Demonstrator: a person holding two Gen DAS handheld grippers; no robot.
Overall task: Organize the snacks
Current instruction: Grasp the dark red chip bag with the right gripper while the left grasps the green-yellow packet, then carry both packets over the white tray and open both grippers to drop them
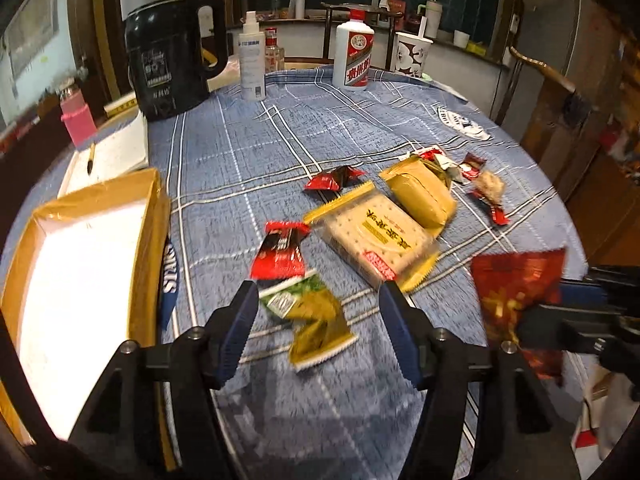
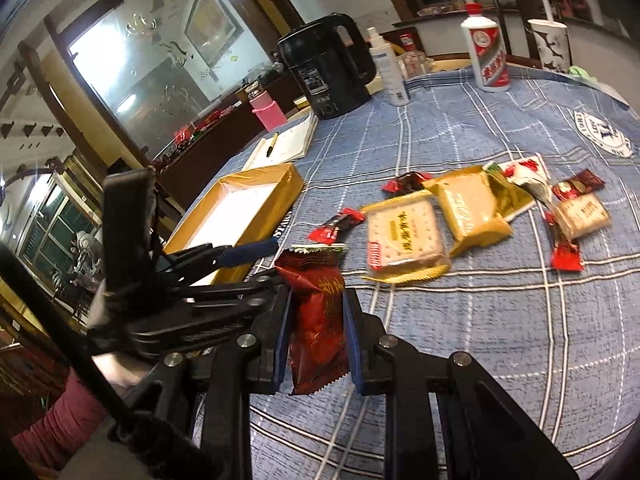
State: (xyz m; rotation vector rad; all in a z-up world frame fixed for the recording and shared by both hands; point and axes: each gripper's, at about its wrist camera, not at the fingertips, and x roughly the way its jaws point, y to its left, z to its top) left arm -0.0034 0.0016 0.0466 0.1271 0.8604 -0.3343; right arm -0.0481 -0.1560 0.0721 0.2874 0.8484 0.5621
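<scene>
My left gripper (image 1: 320, 296) stands open over a green and gold snack packet (image 1: 312, 316), which lies on the blue checked tablecloth (image 1: 248, 152) between the fingers without touching the pads. My right gripper (image 2: 318, 294) is shut on a dark red snack packet (image 2: 316, 320), held upright above the cloth; the same packet (image 1: 520, 284) shows at the right of the left wrist view. A gold box (image 1: 154, 208) with a white inside sits at the left. A red packet (image 1: 280, 254), a cracker pack (image 1: 376, 236), a gold packet (image 1: 424, 192) and several small sweets lie mid-table.
At the back of the round table stand a black kettle (image 1: 172, 60), a spray bottle (image 1: 252, 64), a white liquor bottle (image 1: 354, 56) and a paper cup (image 1: 412, 54). A notebook with a pen (image 1: 116, 152) lies behind the box. A wooden chair (image 1: 552, 76) stands at the right.
</scene>
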